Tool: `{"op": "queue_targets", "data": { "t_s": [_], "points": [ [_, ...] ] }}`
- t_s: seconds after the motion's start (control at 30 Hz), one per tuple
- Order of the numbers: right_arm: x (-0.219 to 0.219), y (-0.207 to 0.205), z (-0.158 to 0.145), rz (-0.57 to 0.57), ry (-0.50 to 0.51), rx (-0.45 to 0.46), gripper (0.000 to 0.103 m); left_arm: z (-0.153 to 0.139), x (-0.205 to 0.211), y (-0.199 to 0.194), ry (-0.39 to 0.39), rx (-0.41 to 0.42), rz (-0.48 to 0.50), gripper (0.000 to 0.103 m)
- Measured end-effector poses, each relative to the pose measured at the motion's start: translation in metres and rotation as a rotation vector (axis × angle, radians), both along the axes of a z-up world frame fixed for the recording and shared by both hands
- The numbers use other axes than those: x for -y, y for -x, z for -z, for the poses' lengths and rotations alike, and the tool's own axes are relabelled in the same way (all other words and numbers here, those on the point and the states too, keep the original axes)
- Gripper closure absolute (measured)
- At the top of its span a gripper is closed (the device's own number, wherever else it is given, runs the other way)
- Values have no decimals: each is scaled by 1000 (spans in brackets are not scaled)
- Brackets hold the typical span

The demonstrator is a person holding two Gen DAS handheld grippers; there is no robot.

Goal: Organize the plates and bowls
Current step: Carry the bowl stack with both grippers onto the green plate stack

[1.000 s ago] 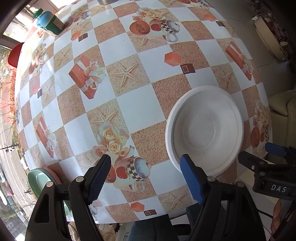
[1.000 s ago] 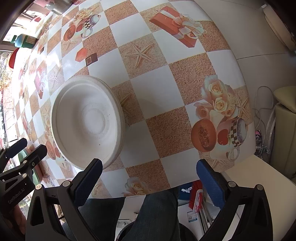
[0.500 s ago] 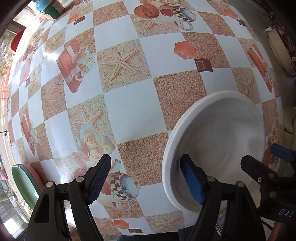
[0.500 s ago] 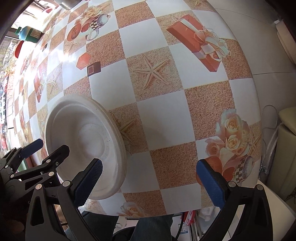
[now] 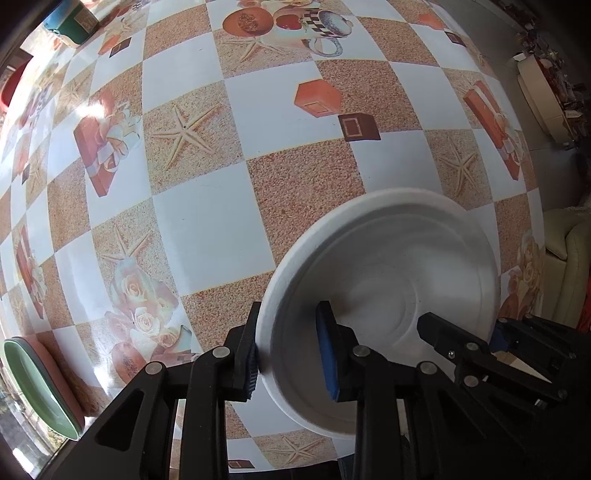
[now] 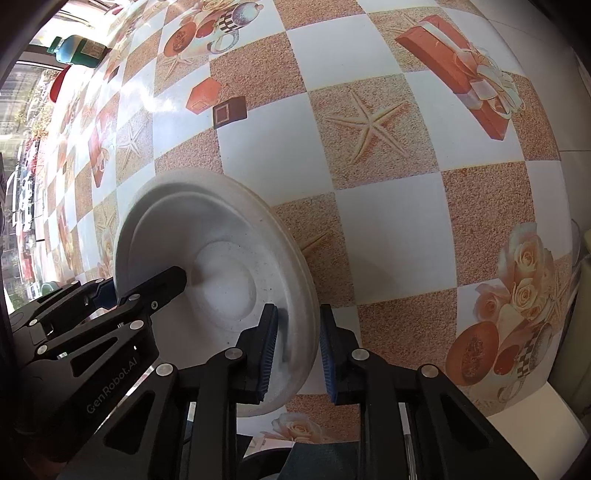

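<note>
A white plate [image 5: 391, 266] lies near the table's front edge; it also shows in the right wrist view [image 6: 221, 258]. My left gripper [image 5: 290, 350] is shut on the plate's left rim, one finger outside and one inside. My right gripper [image 6: 297, 347] is shut on the plate's right rim in the same way. Each gripper shows in the other's view, the right one [image 5: 476, 339] and the left one [image 6: 110, 299]. A green and a pink dish [image 5: 37, 380] are stacked at the front left table edge.
The table has a checkered cloth [image 5: 207, 221] with starfish and rose prints. A teal jar [image 5: 72, 22] stands at the far left and shows in the right wrist view [image 6: 79, 50]. A cream sofa [image 5: 569, 240] is off the table's right side.
Both grippers moved forward onto the white plate and closed on opposite sides of its rim. They were wide open before.
</note>
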State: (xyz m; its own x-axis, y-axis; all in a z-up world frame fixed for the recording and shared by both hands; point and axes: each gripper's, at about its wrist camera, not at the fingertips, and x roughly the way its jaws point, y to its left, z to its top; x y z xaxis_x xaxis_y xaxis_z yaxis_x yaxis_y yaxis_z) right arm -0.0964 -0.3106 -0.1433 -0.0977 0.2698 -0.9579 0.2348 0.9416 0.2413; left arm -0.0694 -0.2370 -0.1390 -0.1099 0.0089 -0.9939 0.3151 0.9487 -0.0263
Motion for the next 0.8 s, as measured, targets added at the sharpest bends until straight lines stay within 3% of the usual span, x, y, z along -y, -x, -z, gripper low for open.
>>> {"op": "queue_targets", "data": {
  "t_s": [0.23, 0.47, 0.67, 0.8],
  "points": [
    [-5, 6, 5, -16, -7, 4, 82, -6, 14, 12, -44, 33, -38, 70],
    [-27, 13, 2, -131, 28, 10, 81, -7, -4, 39, -35, 26, -92, 69],
    [-77, 28, 3, -147, 49, 9, 81, -10, -52, 64, -51, 24, -43, 69],
    [-131, 36, 8, -153, 29, -10, 81, -10, -101, 73, -52, 19, -76, 69]
  ]
}}
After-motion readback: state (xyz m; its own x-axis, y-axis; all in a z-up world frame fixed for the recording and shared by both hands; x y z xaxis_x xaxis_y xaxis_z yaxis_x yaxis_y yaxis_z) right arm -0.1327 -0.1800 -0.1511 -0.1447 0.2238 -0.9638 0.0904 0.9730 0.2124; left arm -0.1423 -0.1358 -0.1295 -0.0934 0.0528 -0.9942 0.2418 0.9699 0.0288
